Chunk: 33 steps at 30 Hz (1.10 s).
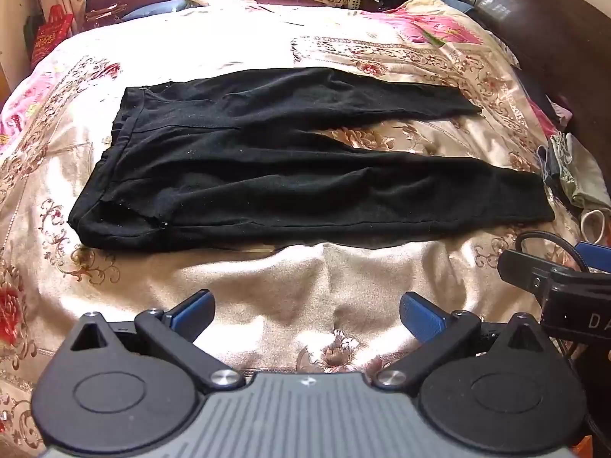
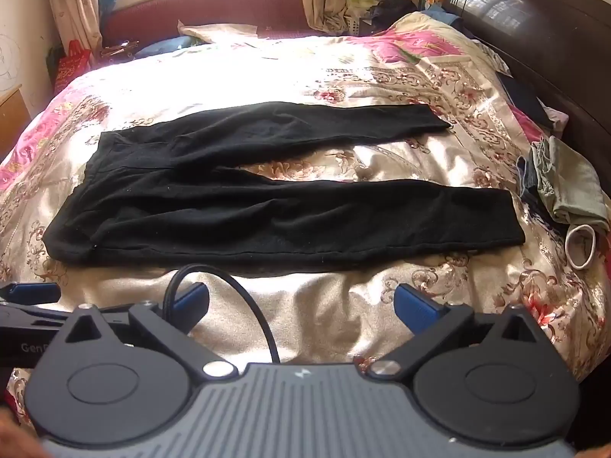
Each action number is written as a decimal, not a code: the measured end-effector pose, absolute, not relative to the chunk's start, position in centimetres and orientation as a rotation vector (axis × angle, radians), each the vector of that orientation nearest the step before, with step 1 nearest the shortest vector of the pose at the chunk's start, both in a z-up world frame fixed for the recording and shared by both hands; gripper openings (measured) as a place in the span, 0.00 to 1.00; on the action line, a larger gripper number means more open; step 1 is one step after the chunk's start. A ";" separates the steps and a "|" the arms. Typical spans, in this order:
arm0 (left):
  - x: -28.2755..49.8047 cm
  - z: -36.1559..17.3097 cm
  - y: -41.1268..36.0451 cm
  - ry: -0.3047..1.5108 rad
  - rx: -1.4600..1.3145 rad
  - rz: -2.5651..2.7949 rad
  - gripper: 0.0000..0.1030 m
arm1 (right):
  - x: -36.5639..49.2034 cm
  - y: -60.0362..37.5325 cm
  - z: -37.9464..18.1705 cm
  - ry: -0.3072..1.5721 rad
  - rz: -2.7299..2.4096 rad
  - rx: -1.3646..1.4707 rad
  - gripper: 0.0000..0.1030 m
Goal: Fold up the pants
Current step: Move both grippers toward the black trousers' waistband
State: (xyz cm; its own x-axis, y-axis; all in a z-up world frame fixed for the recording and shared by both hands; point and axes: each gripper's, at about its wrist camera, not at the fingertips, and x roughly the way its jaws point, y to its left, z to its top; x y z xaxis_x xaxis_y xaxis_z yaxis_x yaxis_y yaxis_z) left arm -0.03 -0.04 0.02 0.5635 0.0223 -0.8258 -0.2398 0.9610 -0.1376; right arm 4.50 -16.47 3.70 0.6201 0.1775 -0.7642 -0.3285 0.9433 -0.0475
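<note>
One black pants (image 1: 290, 175) flat on bedspread (image 1: 267, 286) | two claws: left claw (image 1: 307, 311) apart | right claw (image 2: 301, 303) apart

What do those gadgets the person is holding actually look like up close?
Each hand-held gripper, left and right, has a ribbed grey body, two round black discs, black linkage arms with silver screws, and blue fingertips. A black cable loops beside them, and partial white lettering marks one housing.

Left claw (image 1: 307, 315) spread wide; right claw (image 2: 301, 305) likewise.
</note>
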 end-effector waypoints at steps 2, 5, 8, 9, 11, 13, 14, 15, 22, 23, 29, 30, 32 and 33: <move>-0.2 0.1 0.0 0.957 -0.238 0.173 1.00 | 4.4 -16.2 4.0 0.848 0.297 -0.194 0.99; -0.6 0.1 0.4 0.952 -0.267 0.191 1.00 | 5.4 -16.1 3.7 0.870 0.339 -0.177 0.99; -0.7 1.2 1.4 0.945 -0.293 0.235 1.00 | 6.0 -15.9 3.9 0.865 0.372 -0.200 0.99; -0.7 1.2 1.2 0.953 -0.298 0.244 1.00 | 6.1 -15.9 4.1 0.870 0.381 -0.206 0.99; -0.3 1.3 0.1 0.974 -0.283 0.267 1.00 | 6.7 -16.0 4.2 0.889 0.398 -0.204 0.99; -0.1 0.8 -1.0 0.982 -0.278 0.288 1.00 | 7.2 -16.3 3.8 0.906 0.411 -0.213 0.99; 0.0 0.7 -1.4 0.990 -0.278 0.296 1.00 | 7.4 -16.5 3.6 0.916 0.419 -0.213 0.99; 0.2 0.7 -1.6 0.995 -0.278 0.303 1.00 | 7.7 -16.8 3.5 0.929 0.430 -0.212 0.99; 1.6 0.8 -3.3 0.982 -0.257 0.350 1.00 | 10.0 -18.4 3.0 0.946 0.473 -0.212 0.99; 1.9 0.8 -3.6 0.982 -0.250 0.359 1.00 | 10.4 -18.7 2.9 0.950 0.478 -0.215 0.99; 4.5 0.2 -4.3 0.988 -0.232 0.381 1.00 | 13.1 -19.8 1.9 0.974 0.534 -0.256 0.99; 4.9 0.2 -4.4 0.990 -0.223 0.386 1.00 | 13.6 -19.9 1.7 0.978 0.547 -0.258 0.99; 5.5 0.2 -4.8 0.988 -0.206 0.401 1.00 | 14.7 -20.1 1.2 0.989 0.568 -0.266 0.99; 5.8 0.1 -4.9 0.991 -0.205 0.406 1.00 | 15.3 -20.2 0.9 0.994 0.574 -0.265 0.99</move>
State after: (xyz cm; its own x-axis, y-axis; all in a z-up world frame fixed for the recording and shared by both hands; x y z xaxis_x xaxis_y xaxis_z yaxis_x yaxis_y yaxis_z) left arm 5.76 -4.89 0.14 0.4814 0.2386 -0.8434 -0.4224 0.9063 0.0153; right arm 15.28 -20.17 0.93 0.4142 0.3335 -0.8469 -0.5674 0.8222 0.0463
